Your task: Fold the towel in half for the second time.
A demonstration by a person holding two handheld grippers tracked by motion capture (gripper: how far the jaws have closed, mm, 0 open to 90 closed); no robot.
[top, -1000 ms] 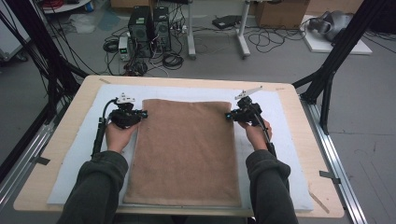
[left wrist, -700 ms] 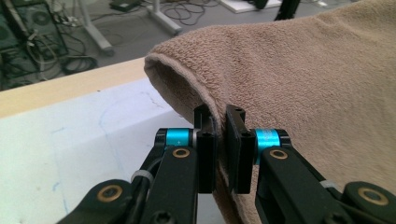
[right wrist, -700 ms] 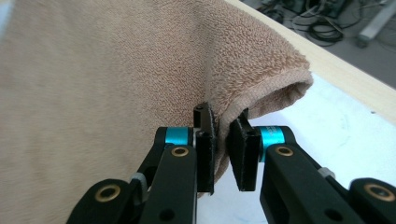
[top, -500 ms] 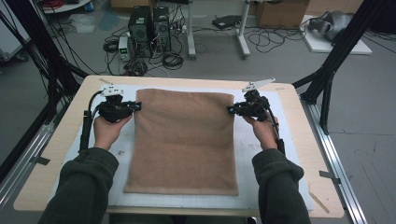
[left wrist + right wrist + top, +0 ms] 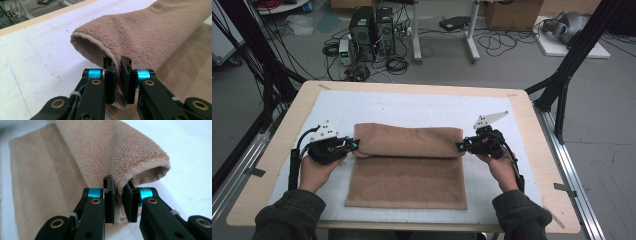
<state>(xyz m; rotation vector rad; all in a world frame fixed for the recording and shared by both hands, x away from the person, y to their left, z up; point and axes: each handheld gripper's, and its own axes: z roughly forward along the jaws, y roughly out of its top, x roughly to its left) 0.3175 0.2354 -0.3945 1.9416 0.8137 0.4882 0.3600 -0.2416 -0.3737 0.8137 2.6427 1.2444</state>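
A tan towel (image 5: 407, 175) lies on the white mat, its far part lifted and folded back toward the person into a loose roll (image 5: 409, 142). My left gripper (image 5: 353, 145) is shut on the towel's left corner, and in the left gripper view the towel (image 5: 155, 32) curls over the pinching jaws of the left gripper (image 5: 118, 80). At the right end of the fold my right gripper (image 5: 459, 146) is shut on the other corner. The right gripper view has the towel (image 5: 105, 150) clamped in the right gripper (image 5: 119, 200).
The white mat (image 5: 412, 107) covers a wooden table (image 5: 412, 89) with bare mat beyond the fold. Black frame struts (image 5: 572, 65) stand at the table's far corners. Computers and cables (image 5: 372, 35) sit on the floor behind.
Both grippers have pulled the towel's far edge toward the person, so the flat towel is now folded over on itself. The hands have come nearer the table's front.
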